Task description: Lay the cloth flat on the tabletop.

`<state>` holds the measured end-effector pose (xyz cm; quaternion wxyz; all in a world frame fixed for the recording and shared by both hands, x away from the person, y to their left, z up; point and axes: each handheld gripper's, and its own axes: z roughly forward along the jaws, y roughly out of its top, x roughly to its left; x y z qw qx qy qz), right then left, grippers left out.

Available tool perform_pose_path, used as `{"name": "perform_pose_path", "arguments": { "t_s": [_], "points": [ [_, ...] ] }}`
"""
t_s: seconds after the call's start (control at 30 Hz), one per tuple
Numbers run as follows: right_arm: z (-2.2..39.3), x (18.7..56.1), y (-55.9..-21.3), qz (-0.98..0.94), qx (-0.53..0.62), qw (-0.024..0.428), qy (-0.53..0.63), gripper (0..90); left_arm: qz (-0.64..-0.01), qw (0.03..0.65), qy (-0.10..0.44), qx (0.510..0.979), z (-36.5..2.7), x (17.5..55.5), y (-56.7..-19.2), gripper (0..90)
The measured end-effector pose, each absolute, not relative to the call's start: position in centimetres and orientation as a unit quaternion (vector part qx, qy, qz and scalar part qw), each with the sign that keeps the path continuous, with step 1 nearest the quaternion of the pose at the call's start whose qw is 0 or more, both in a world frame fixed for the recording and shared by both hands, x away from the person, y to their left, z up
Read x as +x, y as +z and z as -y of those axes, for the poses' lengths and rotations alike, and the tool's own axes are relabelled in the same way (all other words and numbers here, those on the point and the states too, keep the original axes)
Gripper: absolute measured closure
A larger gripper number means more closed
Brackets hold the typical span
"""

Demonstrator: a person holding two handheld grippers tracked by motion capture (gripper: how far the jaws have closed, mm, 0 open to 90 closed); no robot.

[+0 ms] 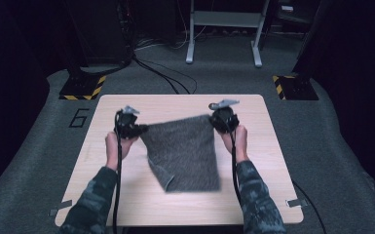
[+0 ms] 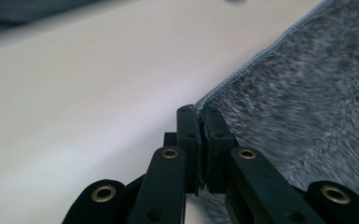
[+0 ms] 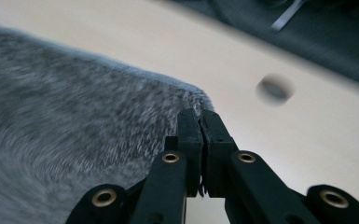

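The grey fluffy square cloth (image 1: 182, 151) hangs over the middle of the light wooden table (image 1: 253, 105), soft and light. The left gripper (image 1: 141, 129) and right gripper (image 1: 213, 120) each pinch a far corner; hemmed corners seem the best hold.

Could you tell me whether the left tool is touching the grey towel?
Touching. In the left gripper view the left tool has its jaws shut on a corner of the grey towel, right beside the stitched hem.
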<state>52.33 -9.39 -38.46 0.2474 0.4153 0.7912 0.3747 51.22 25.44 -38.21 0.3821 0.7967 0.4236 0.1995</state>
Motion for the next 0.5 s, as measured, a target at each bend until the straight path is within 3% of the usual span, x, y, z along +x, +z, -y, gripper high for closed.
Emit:
{"name": "perform_pose_path", "arguments": {
  "t_s": [0.1, 0.23, 0.4, 0.5],
  "points": [
    [9.4, 52.8, -33.6, -0.774, 0.391, 0.289, 0.406, 88.0, -0.397, 0.412, 0.261, 0.777, -25.5, 50.2, -32.3, 87.4],
    [9.9, 49.6, -29.6, -0.756, 0.352, 0.317, 0.452, 87.7, -0.355, 0.431, 0.307, 0.771, -25.2, 46.8, -29.8, 87.1],
    [10.8, 44.9, -33.9, -0.785, 0.319, 0.294, 0.442, 87.0, -0.324, 0.414, 0.275, 0.805, -24.2, 42.5, -36.0, 86.5],
    [11.5, 42.1, -40.2, -0.815, 0.321, 0.244, 0.415, 85.8, -0.326, 0.395, 0.216, 0.831, -23.6, 40.1, -42.3, 85.5]
  ]
}}
